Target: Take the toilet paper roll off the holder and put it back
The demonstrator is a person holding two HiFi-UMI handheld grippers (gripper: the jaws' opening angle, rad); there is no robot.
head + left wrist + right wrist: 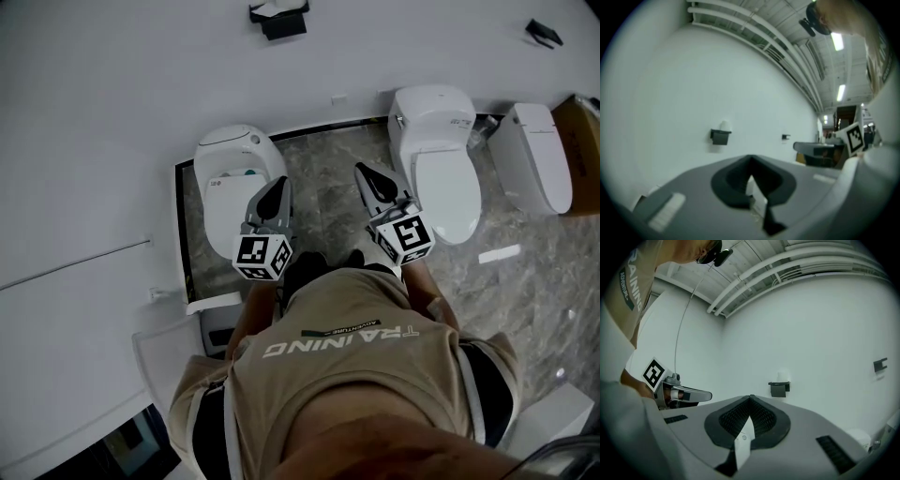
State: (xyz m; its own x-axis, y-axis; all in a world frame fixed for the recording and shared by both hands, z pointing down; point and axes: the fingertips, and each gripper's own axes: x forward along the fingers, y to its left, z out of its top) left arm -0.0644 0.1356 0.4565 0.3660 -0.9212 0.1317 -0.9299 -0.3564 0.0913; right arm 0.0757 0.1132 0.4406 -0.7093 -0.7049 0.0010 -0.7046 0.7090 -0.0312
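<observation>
A white toilet paper roll (783, 377) sits on a black holder (778, 388) on the white wall, well ahead of both grippers. In the left gripper view the roll (724, 125) and its holder (721, 136) are left of centre. In the head view the holder (278, 17) is at the top, far from both grippers. My left gripper (281, 183) and right gripper (361, 169) are held side by side in front of the person, both pointing at the wall. The jaws of each gripper (750, 159) (750, 398) meet at the tips with nothing between them.
Three white toilets stand on the grey marble floor: one (234, 164) under the left gripper, one (436, 155) beside the right, and one (536, 155) further right. A second black holder (544, 33) hangs on the wall to the right. A white shelf (169, 352) is at the left.
</observation>
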